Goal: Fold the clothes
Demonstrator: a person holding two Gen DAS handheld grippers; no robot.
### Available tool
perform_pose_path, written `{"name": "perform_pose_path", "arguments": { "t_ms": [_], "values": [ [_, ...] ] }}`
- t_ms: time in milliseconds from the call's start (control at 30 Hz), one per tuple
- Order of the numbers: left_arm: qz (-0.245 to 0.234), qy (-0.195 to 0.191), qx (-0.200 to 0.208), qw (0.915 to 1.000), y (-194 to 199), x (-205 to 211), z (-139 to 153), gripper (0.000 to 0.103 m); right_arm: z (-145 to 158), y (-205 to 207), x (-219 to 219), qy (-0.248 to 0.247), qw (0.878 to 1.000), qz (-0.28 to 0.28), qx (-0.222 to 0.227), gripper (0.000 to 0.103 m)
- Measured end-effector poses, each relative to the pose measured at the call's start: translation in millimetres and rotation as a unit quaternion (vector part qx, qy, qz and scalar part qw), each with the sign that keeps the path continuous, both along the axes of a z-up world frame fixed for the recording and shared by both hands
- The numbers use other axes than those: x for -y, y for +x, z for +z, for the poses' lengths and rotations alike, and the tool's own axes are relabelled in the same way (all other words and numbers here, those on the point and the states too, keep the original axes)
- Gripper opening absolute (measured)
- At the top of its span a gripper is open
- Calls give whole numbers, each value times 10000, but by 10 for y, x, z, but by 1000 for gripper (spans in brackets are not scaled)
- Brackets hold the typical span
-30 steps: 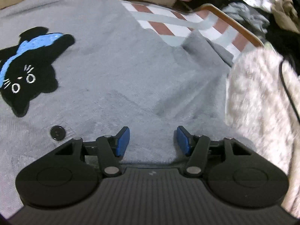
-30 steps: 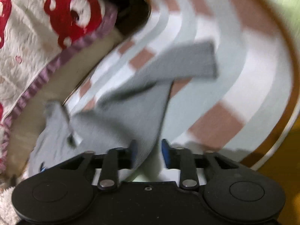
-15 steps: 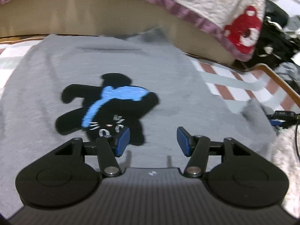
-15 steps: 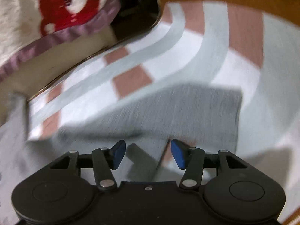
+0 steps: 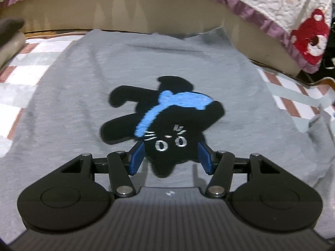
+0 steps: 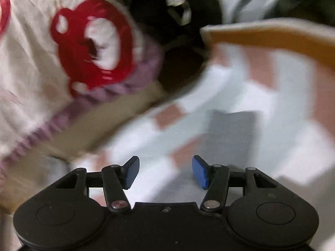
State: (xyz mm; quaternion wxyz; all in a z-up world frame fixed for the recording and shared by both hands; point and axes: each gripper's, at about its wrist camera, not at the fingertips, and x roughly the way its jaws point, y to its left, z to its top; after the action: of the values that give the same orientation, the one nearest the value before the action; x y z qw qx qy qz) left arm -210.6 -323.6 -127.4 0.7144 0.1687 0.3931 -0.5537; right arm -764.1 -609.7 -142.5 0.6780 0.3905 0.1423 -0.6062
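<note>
The left gripper (image 5: 170, 158) hung over a grey sweater (image 5: 88, 96) that lay spread flat on a checked mat (image 5: 25, 62). Its 2 blue fingers (image 5: 135, 159) stood apart with nothing clamped between them, released above the cloth. Seen through the gap between those fingers was the head of a black cat patch (image 5: 167, 129) with a blue stripe, sewn on the sweater, its body stretching away ahead of the fingertips. Beyond the far edge of the sweater ran a beige wall (image 5: 125, 6), and above it hung a white quilt (image 5: 282, 2) with a purple border and a red bear print, up and to the right of the fingers.

The right gripper (image 6: 165, 171) was over the same checked mat (image 6: 230, 79), in a blurred view. Its jaws were opening, and nothing sat between the 2 blue fingers (image 6: 200, 172); only the mat showed in the gap. Ahead and slightly right of the fingertips lay a flat grey piece of the sweater (image 6: 230, 133), apart from the pads. To the left of the fingers hung the quilt (image 6: 31, 62) with its red bear. Past the mat's orange edge (image 6: 272, 39), far ahead, lay a dark heap of clothes (image 6: 167, 4).
</note>
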Motion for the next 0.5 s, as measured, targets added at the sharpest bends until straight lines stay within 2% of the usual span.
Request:
{"name": "perform_pose_path", "arguments": {
  "t_ms": [67,100,200,233,333,367,400,433,467,500],
  "values": [
    [223,108,40,9997,86,-13,2,55,-95,-42,-112,226,9958,-301,-831,62],
    [316,160,87,9993,132,-18,13,55,-166,-94,-155,294,9946,-390,-914,62],
    [602,217,202,9977,284,-48,71,55,-417,-263,-203,475,9978,-342,-323,62],
    [707,206,184,9971,342,-69,92,55,-478,-263,-222,351,9986,-302,-237,65],
    [1014,161,32,9947,514,-144,150,55,-614,-80,-172,-253,9978,235,-567,65],
    [1093,172,16,9939,562,-166,169,55,-629,-56,-116,-308,9972,394,-552,54],
    [1156,203,23,9931,602,-187,187,55,-629,-55,-51,-303,9972,503,-466,37],
    [1157,274,62,9929,635,-197,211,55,-630,-53,13,-297,9970,611,-380,13],
    [1032,384,166,9938,664,-195,255,55,-584,-87,53,-341,9975,566,-232,12],
    [905,445,333,9943,701,-209,332,55,-443,-96,-4,-577,9967,481,-298,12]
  ]
}}
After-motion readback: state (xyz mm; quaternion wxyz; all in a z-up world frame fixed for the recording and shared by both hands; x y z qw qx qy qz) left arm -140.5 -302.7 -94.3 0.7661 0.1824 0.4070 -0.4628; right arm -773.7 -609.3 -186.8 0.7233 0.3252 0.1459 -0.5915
